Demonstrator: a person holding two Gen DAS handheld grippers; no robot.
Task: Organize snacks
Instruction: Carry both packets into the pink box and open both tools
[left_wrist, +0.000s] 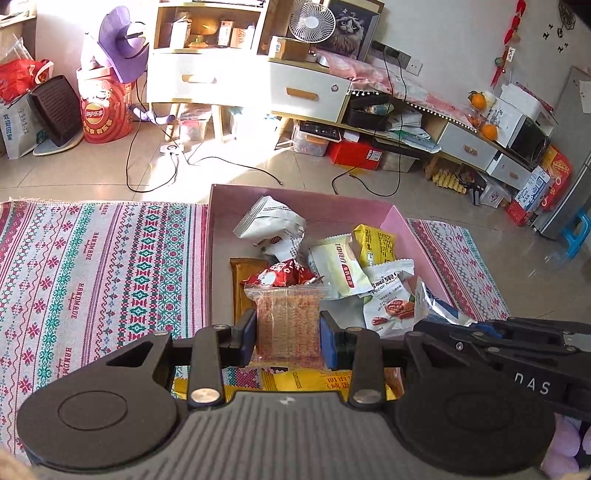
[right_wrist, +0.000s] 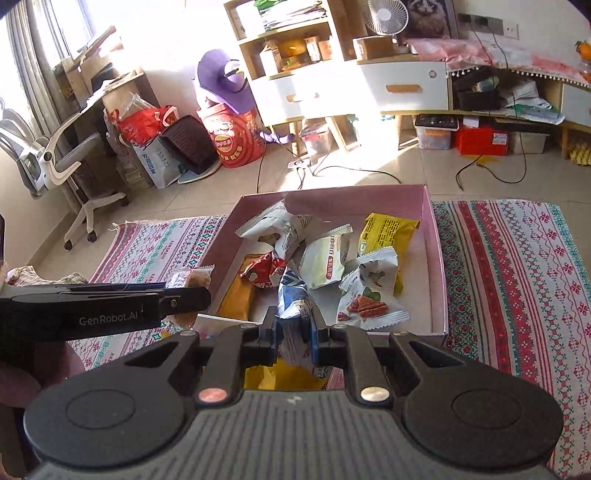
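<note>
With both sets of jaws clamped, the left gripper (left_wrist: 288, 334) on a clear-wrapped cracker pack (left_wrist: 287, 325) and the right gripper (right_wrist: 294, 332) on a blue-and-white packet (right_wrist: 293, 297) at the pink box's (right_wrist: 436, 258) 6 o'clock edge, either slippery wrapper could slide free and land on the patterned rug (right_wrist: 517, 266).

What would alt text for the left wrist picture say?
The left gripper clamps a clear-wrapped brown snack bar just above a pink box of mixed snack packets on a patterned rug. The right gripper enters from the right.
</note>
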